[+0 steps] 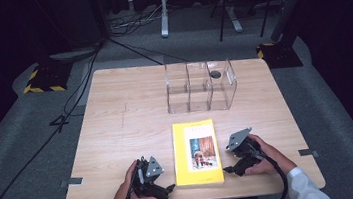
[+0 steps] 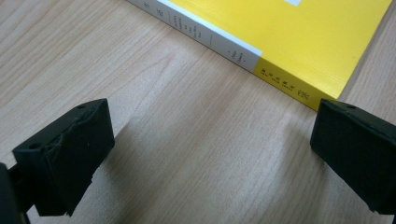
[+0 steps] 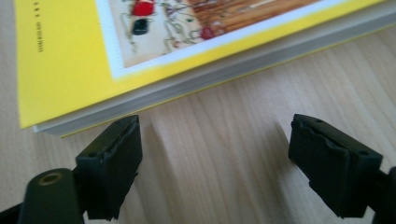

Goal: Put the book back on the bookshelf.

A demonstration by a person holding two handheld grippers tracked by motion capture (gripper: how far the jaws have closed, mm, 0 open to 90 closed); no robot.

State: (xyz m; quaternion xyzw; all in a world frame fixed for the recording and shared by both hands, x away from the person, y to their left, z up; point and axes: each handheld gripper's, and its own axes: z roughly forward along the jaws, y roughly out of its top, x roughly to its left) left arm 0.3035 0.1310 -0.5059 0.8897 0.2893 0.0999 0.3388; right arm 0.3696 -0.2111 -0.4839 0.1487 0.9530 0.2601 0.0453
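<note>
A yellow book (image 1: 196, 152) with a picture on its cover lies flat near the front of the wooden table (image 1: 116, 121). My left gripper (image 1: 170, 186) rests on the table just left of the book's near corner, pointing at its spine (image 2: 243, 53); its jaws stand open with bare wood between them (image 2: 212, 154). My right gripper (image 1: 227, 169) sits to the right of the book, pointing at its page edge (image 3: 224, 70). Those jaws are open too, close to the book's corner, with nothing between them (image 3: 215, 158).
A clear plastic organiser (image 1: 200, 86) with three upright compartments stands behind the book toward the far edge; a small dark round thing (image 1: 215, 74) shows through it. Beyond the table are grey floor, cables and stand legs. Bare wood spreads to the left.
</note>
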